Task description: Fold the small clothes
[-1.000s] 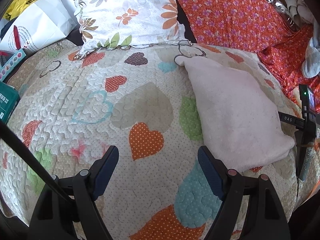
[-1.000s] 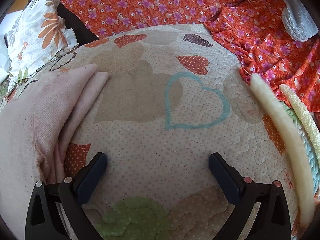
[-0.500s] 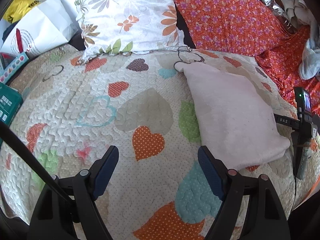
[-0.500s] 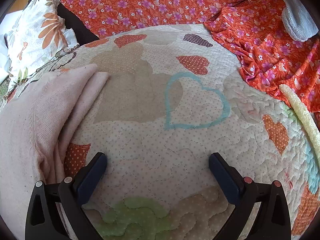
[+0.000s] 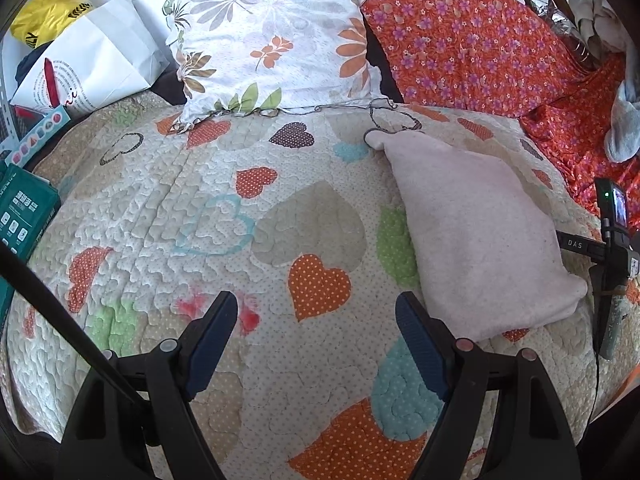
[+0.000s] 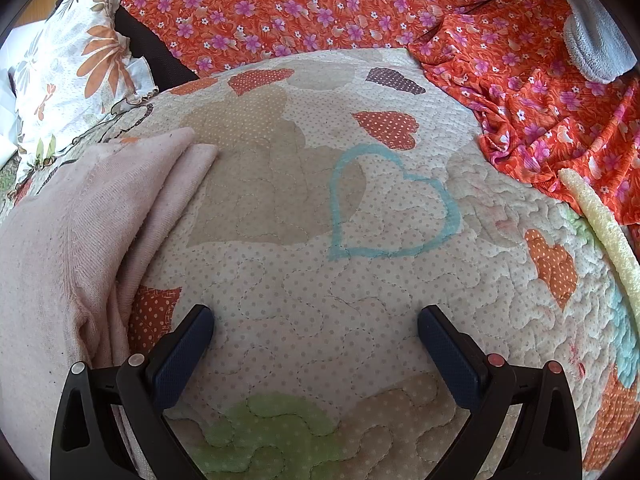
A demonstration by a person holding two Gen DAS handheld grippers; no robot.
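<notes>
Both grippers are hovering over a bed covered by a heart-patterned quilt (image 5: pixel 224 216). The left gripper (image 5: pixel 316 320) is standing released, jaws spread wide with nothing between them, only bare quilt showing in the gap. The right gripper (image 6: pixel 316 332) is likewise released, jaws wide apart and holding nothing. The task item, a folded pale pink garment (image 5: pixel 480 236), is lying flat on the quilt; in the left wrist view it is sitting to the right of the left gripper, its near corner just beside the right-hand finger, contact not determinable. In the right wrist view the same pink garment (image 6: pixel 72 240) is lying at the left of the frame, its stacked folded layers showing along the edge, that edge running just beside the right gripper's left-hand finger. The body of the right gripper, with a small lit screen (image 5: pixel 614 212), is showing at the far right of the left wrist view, just past the garment. A floral pillow (image 5: pixel 272 40) is resting at the head of the quilt, with an orange flowered cloth (image 6: pixel 360 12) bunched beside it and along the far right side. A white paper bag (image 5: pixel 92 68) and a green box (image 5: pixel 20 212) are sitting off the left edge of the bed. A pale foam tube (image 6: pixel 604 224) is lying on the right edge of the quilt.
</notes>
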